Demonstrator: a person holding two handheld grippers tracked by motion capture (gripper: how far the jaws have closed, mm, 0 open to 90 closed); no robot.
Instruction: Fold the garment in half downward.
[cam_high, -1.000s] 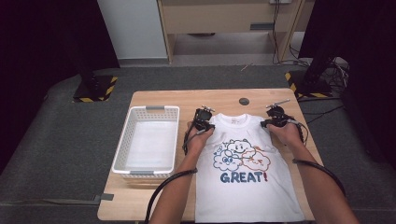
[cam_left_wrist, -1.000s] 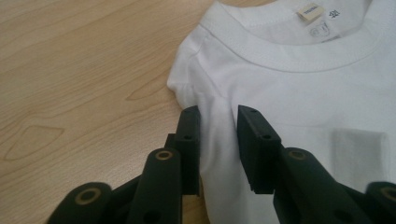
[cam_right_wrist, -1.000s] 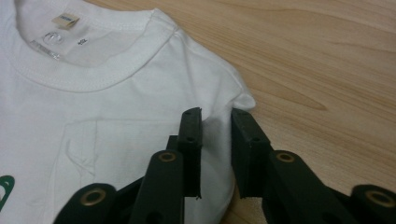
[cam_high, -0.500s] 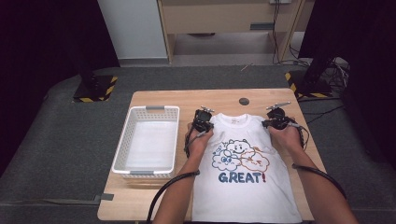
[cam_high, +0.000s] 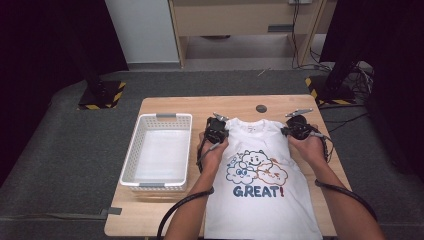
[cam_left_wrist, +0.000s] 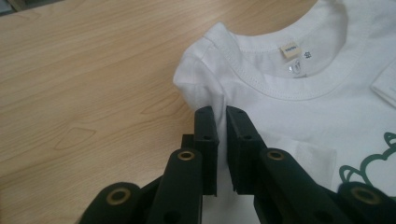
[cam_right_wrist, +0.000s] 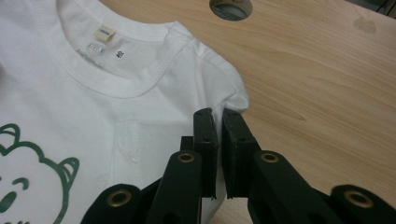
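A white T-shirt (cam_high: 260, 210) with a cartoon cloud print and the word GREAT! lies flat, front up, on the wooden table (cam_high: 170, 107), collar toward the far side. My left gripper (cam_high: 217, 125) sits at the shirt's left shoulder. In the left gripper view the jaws (cam_left_wrist: 221, 114) are shut on a fold of the shoulder fabric (cam_left_wrist: 201, 84). My right gripper (cam_high: 296, 125) sits at the other shoulder. In the right gripper view it (cam_right_wrist: 218, 116) is likewise shut on the shoulder fabric (cam_right_wrist: 224, 88). The collar label (cam_left_wrist: 290, 50) faces up between the two.
A white slatted basket (cam_high: 131, 150) stands empty on the table's left part, close to my left hand. A dark round hole (cam_high: 261, 108) sits in the tabletop just beyond the collar. Bare wood lies on the far side. The shirt's hem reaches the table's front edge.
Both grippers have edged very slightly toward the person, still at the shirt's shoulders. The shirt and basket lie as before.
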